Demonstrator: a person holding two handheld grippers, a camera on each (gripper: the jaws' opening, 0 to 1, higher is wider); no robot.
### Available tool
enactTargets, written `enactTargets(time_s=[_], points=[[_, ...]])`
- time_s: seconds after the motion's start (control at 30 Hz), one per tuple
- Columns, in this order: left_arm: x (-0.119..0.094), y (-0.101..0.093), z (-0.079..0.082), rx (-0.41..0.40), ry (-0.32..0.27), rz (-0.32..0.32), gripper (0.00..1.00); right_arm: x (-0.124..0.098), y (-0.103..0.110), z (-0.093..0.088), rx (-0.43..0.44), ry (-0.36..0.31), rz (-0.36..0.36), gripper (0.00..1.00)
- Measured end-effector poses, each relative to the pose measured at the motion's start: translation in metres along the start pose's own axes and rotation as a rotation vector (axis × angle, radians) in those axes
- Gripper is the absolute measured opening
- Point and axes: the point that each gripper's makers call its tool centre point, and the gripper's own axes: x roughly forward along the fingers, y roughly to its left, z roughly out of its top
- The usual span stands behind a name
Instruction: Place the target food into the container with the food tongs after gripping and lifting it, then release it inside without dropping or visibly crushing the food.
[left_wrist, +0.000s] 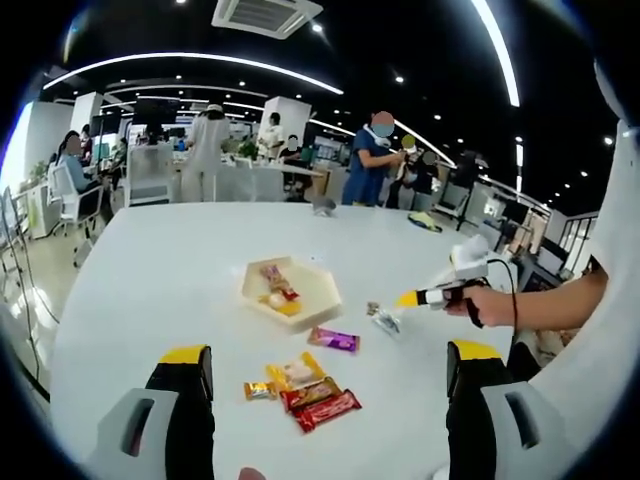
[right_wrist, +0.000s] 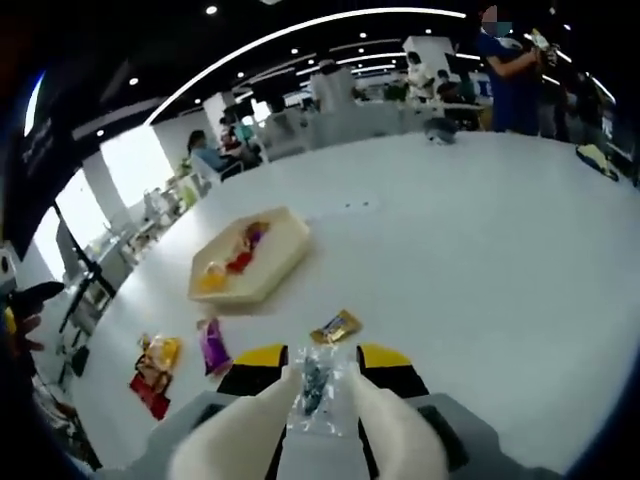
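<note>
A person is holding a clear-wrapped snack pinched between the white tongs mounted on the right gripper, its jaws closed narrow on the packet, above a white table. In the left gripper view the same right gripper is reaching in from the right in a hand, with the packet dangling at its tip just off the tabletop. The left gripper is waiting with its jaws spread wide and nothing between them.

Judging by the scene, the grip and lift are looking done for this piece, and the carry and release are remaining: the packet is hanging short of the hexagonal tray, not over it. The wrapper is appearing intact, not visibly squashed.

The tray is already carrying what seem to be three or four small wrapped pieces, red, yellow and purple; the exact number is hard to tell.

On the table outside the tray, the left gripper view is showing a purple bar lying alone near the tray, and a close cluster nearer the left gripper: a small gold candy, a yellow packet, and two red-brown bars lying side by side. The right gripper view is also showing a small gold packet resting just ahead of the tongs. That is making about six loose pieces.

Several people are standing in the office behind.
</note>
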Motion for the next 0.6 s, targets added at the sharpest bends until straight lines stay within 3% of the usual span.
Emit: enactTargets(time_s=[0.17,0.23,0.6], points=[[0.003,-0.002,0.001,-0.001,-0.003,-0.011,0.97,0.003,0.009,0.001,-0.107,-0.005,-0.039,0.26],[0.002,-0.001,0.0,-0.001,0.001,-0.012,0.97,0.005,0.01,-0.002,-0.187,0.004,-0.065,0.26],[-0.005,0.006,-0.009,-0.005,0.027,0.003,0.97,0.016,0.022,-0.017,-0.251,0.018,-0.081,0.26]])
